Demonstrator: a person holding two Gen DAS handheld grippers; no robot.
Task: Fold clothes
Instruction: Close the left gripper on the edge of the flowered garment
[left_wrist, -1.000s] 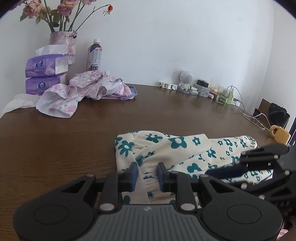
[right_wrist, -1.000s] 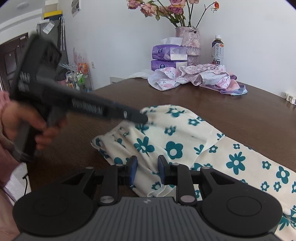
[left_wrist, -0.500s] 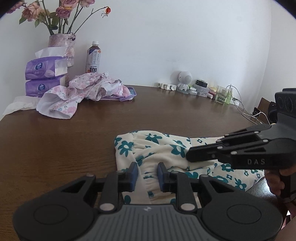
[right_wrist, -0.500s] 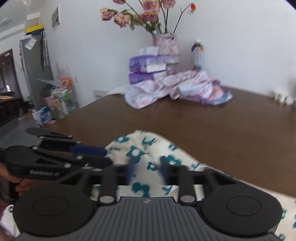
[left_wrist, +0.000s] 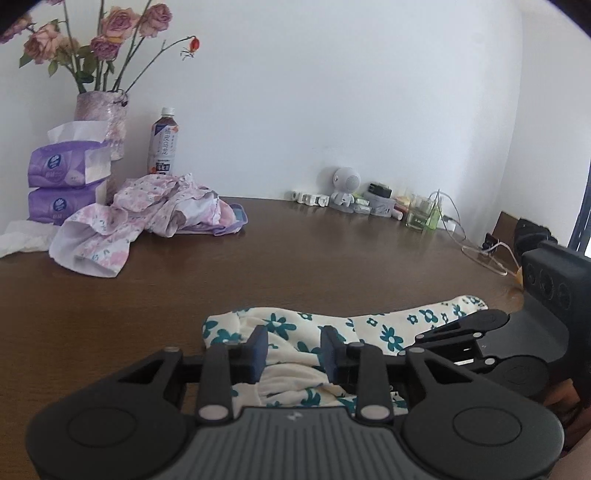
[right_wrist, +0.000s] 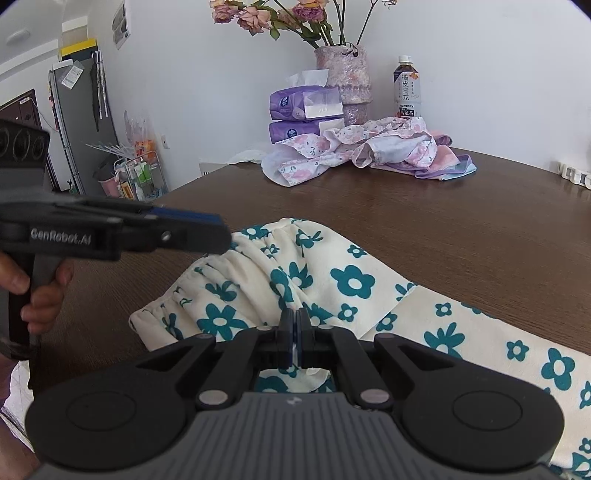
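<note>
Brown tabletop (left_wrist: 332, 258) carries floral trousers (right_wrist: 332, 273); right gripper (right_wrist: 295, 332) pinches their waistband, left gripper (left_wrist: 293, 349) opening around cloth, so the fold may sag.

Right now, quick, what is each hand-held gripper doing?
Left hand-held gripper: jaws opening, the flowered garment between them, not pinched.
Right hand-held gripper: closed, pinching a fold of the flowered garment.

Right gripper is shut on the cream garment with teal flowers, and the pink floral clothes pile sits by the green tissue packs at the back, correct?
Not quite: the tissue packs are purple, not green, as the right wrist view shows. The right gripper is shut on the cream garment, and the pink floral pile does sit by them.
</note>
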